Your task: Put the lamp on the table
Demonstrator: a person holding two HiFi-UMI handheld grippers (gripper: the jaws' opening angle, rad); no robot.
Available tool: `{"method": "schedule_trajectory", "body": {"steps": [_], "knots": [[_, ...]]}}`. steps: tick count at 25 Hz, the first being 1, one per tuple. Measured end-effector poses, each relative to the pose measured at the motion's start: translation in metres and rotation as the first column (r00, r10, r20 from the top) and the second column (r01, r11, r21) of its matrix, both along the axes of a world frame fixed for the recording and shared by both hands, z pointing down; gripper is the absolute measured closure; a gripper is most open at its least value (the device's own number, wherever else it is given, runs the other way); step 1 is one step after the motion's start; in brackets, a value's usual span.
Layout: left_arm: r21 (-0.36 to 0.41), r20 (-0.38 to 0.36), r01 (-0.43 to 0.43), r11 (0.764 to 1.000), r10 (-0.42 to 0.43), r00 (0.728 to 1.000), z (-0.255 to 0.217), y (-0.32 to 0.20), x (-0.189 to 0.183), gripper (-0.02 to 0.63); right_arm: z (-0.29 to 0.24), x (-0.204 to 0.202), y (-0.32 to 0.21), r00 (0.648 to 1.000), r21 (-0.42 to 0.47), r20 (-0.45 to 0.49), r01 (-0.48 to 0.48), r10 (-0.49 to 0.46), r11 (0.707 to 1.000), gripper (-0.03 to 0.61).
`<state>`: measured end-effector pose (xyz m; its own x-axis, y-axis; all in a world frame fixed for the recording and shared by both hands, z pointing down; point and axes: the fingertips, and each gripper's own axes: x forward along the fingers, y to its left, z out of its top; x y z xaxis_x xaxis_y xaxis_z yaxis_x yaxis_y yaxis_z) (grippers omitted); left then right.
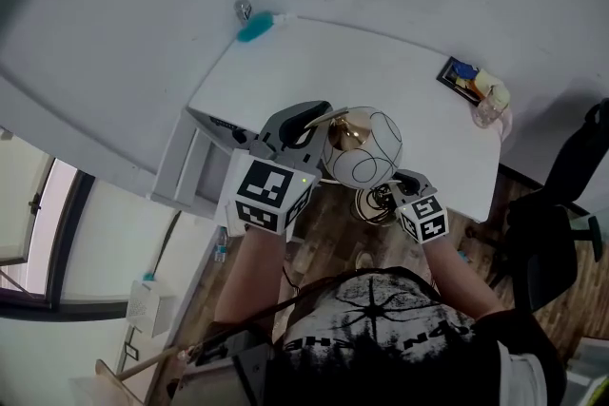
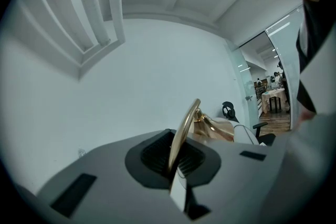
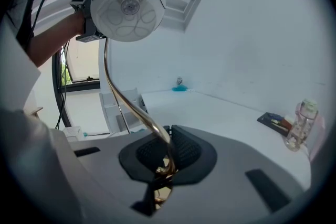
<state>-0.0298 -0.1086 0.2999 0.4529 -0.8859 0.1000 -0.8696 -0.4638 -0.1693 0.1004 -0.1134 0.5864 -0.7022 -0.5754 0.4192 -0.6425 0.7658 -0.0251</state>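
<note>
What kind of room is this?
Probably an office: there's a long white table, a black swivel chair beside it, and a glass wall leading to another room.

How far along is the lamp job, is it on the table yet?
Not yet. Done: the lamp is picked up, left gripper and right gripper both shut on its gold stem. In hand: it hangs by the near edge of the white table. Left: setting it down and letting go.
</note>
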Motion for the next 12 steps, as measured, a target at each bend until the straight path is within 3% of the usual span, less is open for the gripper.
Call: {"method": "schedule_trajectory", "body": {"steps": [12], "knots": [[0.005, 0.030, 0.044, 0.999, -0.044, 0.999, -0.001, -0.045, 0.020, 0.598, 0.001, 0.011, -0.052, 0.999, -0.006, 0.029, 0.045, -0.045, 0.999, 0.557]]}}
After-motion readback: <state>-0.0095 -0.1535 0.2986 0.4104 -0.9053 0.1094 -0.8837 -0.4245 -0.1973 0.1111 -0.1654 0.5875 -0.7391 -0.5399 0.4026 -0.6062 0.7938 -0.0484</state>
